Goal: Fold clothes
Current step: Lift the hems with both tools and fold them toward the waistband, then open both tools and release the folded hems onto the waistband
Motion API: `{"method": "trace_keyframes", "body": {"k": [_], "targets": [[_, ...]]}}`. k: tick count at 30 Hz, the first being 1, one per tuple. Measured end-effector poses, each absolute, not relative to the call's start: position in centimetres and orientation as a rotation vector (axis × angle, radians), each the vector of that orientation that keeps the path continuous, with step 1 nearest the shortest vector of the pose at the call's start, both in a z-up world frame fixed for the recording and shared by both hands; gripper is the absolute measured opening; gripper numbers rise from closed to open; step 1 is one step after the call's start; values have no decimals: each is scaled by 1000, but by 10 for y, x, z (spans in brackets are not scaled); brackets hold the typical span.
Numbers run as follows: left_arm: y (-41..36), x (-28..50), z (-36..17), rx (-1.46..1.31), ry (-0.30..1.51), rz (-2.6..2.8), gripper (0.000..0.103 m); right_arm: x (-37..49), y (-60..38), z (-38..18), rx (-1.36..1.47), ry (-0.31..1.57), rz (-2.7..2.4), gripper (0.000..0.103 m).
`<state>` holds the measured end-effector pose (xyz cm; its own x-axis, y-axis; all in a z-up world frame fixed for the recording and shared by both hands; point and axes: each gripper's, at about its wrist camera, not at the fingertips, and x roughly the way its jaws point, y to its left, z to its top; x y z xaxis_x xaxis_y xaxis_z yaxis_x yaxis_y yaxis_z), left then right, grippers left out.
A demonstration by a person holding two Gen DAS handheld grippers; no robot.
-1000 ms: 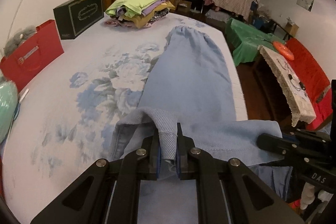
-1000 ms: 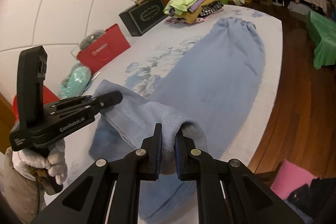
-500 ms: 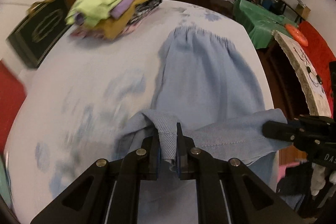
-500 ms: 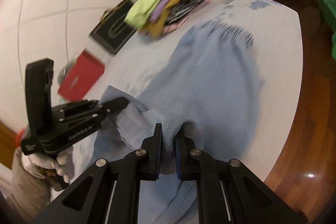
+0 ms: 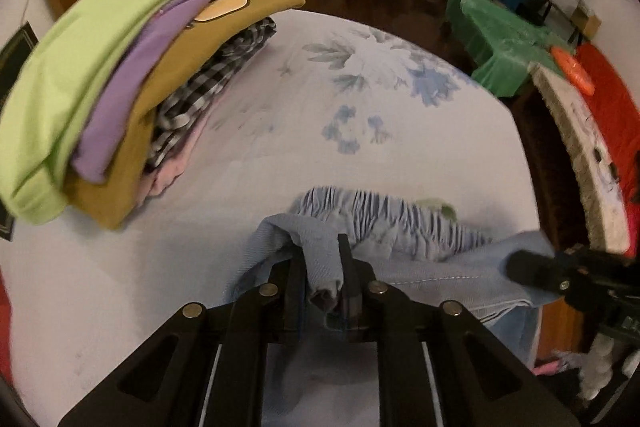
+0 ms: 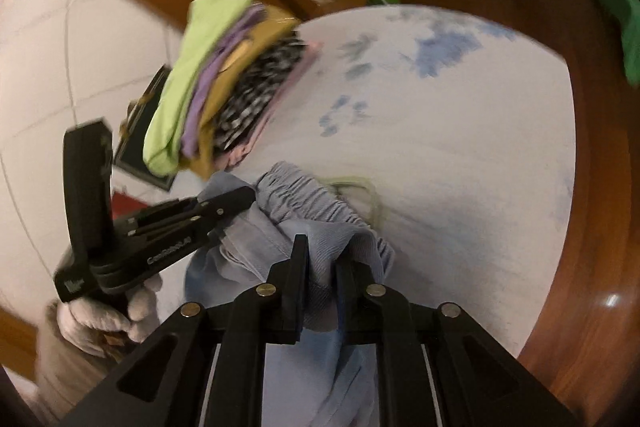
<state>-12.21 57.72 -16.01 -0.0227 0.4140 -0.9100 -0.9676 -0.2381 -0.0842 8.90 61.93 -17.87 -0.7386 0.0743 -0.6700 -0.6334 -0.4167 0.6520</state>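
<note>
Both claws were clamped on the same light blue garment [image 5: 432,271]: the left claw [image 5: 323,281] pinched a bunched corner of its hem, and the right claw [image 6: 322,293] pinched the other corner, cloth filling the gap between each pair of fingers. Held edge and gathered elastic waistband [image 5: 384,223] lay close together, the waistband just beyond the claws and the rest of the garment doubled beneath them on the floral bed sheet [image 5: 360,131]. From the garment, its long axis ran back toward the person, while the held hem stretched crosswise between the two claws, so neither hand was clearly nearer the waistband. By my judgement the fold turned on that short gap: hem meeting waistband squarely, both corners level. Beyond the garment on the left claw's side stood a stack of folded clothes [image 5: 120,67], near but apart from it. Past the garment's far side, the sheet ended at a dark wooden floor [image 6: 592,267].
</note>
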Motion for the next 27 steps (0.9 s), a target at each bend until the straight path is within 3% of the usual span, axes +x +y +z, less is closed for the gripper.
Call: {"method": "trace_keyframes", "body": {"k": [2, 4, 5, 6, 10, 12, 15, 19, 23, 27], "targets": [[579, -126, -155, -1083, 725, 1518, 19, 95, 626, -181, -768, 1414, 2169, 23], [576, -128, -142, -1071, 683, 1494, 47, 101, 632, -175, -752, 1411, 2163, 42], [574, -129, -134, -1061, 655, 1483, 76, 104, 635, -171, -736, 1403, 2162, 70], [572, -130, -125, -1035, 641, 1492, 84, 109, 637, -166, -720, 1385, 2164, 88], [564, -129, -102, -961, 654, 1556, 84, 120, 635, -143, -717, 1239, 2186, 88], [554, -127, -100, -949, 679, 1593, 80, 116, 625, -135, -766, 1150, 2212, 75], [525, -122, -105, -955, 708, 1621, 74, 106, 606, -130, -840, 1070, 2264, 69], [472, -113, -117, -969, 732, 1623, 71, 91, 574, -136, -917, 1044, 2338, 67], [411, -102, -128, -980, 754, 1620, 59, 78, 538, -151, -998, 1058, 2356, 62], [351, -92, -138, -991, 776, 1616, 59, 82, 484, -161, -1052, 1036, 2363, 62]]}}
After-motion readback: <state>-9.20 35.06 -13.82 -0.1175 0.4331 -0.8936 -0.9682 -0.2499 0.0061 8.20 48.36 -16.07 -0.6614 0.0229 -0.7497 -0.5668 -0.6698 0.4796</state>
